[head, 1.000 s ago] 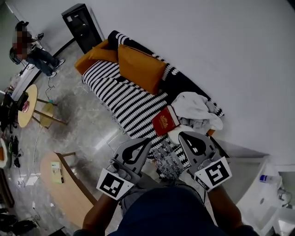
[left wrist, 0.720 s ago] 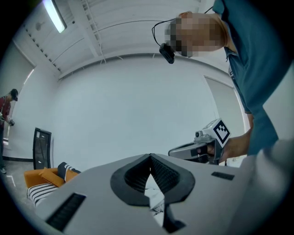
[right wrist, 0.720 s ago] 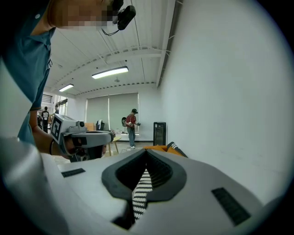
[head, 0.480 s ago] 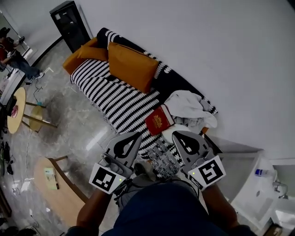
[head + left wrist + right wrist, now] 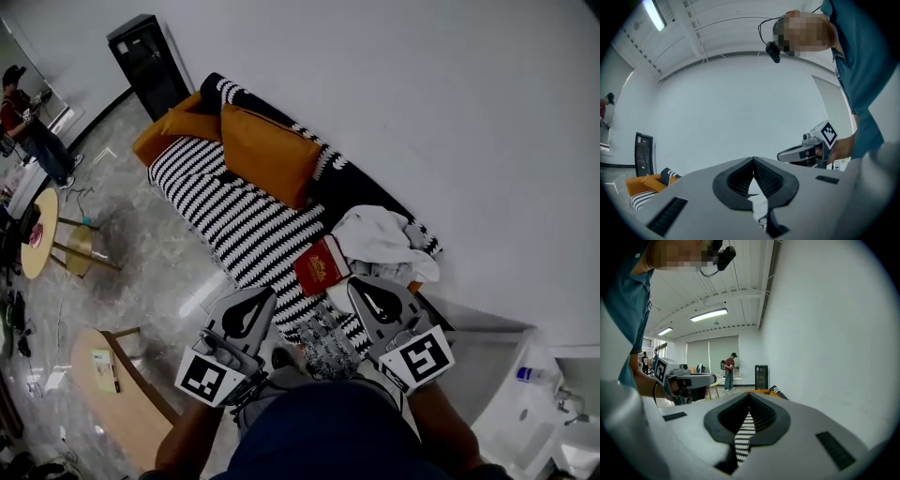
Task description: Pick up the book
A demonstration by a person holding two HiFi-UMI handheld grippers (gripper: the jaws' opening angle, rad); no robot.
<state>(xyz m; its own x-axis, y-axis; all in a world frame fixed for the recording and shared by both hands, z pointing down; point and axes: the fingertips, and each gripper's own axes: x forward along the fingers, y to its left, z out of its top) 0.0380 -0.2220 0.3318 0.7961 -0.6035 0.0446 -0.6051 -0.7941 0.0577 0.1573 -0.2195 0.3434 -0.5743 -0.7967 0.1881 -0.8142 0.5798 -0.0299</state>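
Right, both your grippers are out in front of you, side by side above the near end of the sofa [image 5: 244, 211]. Your left gripper [image 5: 267, 294] has its jaws together, tips meeting, nothing between them; through the slot behind the tips its own view shows only a bit of white cloth. Your right gripper [image 5: 356, 283] is the same story: jaws pressed together and empty, with the sofa's black-and-white stripes showing through the slot in its own view.

Now the book [image 5: 322, 265]: red cover, gold print too small to read. It lies flat on the striped seat toward the sofa's right end. In the head view it sits just beyond the two gripper tips and between them, a little nearer your right one. Neither gripper holds it.

Just beside the book, on its right, is a heap of white cloth [image 5: 380, 234] bunched against the sofa's end. Two orange cushions [image 5: 267, 155] lean on the backrest further left, well apart from the book. A black cabinet [image 5: 145, 61] stands against the wall past the sofa's far end. A round wooden table [image 5: 37, 234] sits out on the floor to your left.
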